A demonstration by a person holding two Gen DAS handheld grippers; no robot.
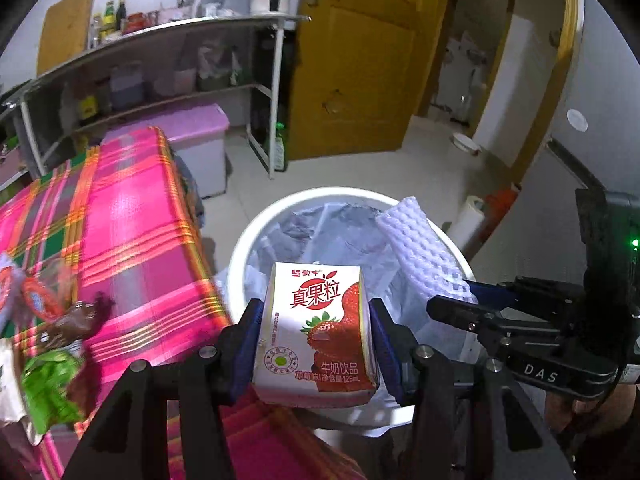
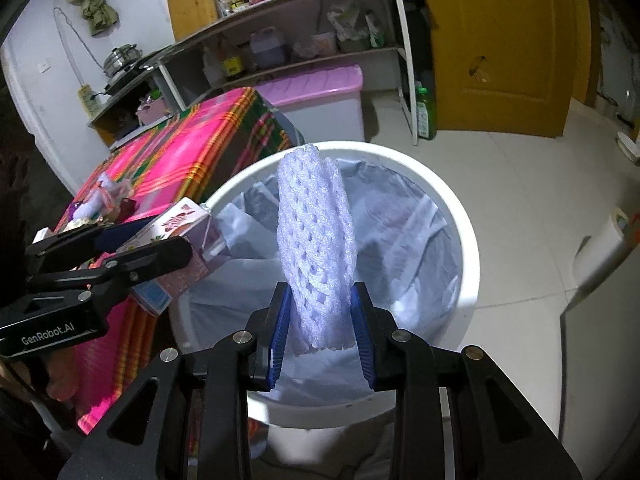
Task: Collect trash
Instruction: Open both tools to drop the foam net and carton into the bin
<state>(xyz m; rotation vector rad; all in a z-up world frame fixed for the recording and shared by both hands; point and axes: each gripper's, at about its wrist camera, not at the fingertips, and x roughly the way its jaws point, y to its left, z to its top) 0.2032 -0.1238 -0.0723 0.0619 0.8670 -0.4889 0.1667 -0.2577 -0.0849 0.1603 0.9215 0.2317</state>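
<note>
Our left claw (image 1: 316, 344) pinches a small strawberry milk carton (image 1: 316, 332), one blue pad pressed flat against each side, and holds it upright above the near rim of the white trash bin (image 1: 240, 248). From the right wrist view we see the same carton (image 2: 176, 248) at the bin's left edge, between the bin and the table, with the left claw (image 2: 132, 248) clamped on it.

Our right claw (image 2: 320, 328) is closed on a white foam fruit net (image 2: 316, 236), gripping its lower end so that the net stands up over the open mouth of the bin (image 2: 464, 240). In the left wrist view the net (image 1: 424, 244) leans over the bin's right side, with the right claw (image 1: 472, 300) just beside the carton's claw.

A pale plastic bag (image 2: 404, 236) lines the bin, and its crumpled folds show inside.

The bin stands on the tiled floor just beside a table under a pink plaid cloth (image 1: 132, 232). More wrappers (image 1: 52, 320) lie on the cloth near its corner, among them a green one (image 1: 48, 392). Behind the table we see a pink-lidded storage box (image 2: 316, 84), a metal shelf (image 2: 312, 20) and a yellow door (image 2: 500, 44).
</note>
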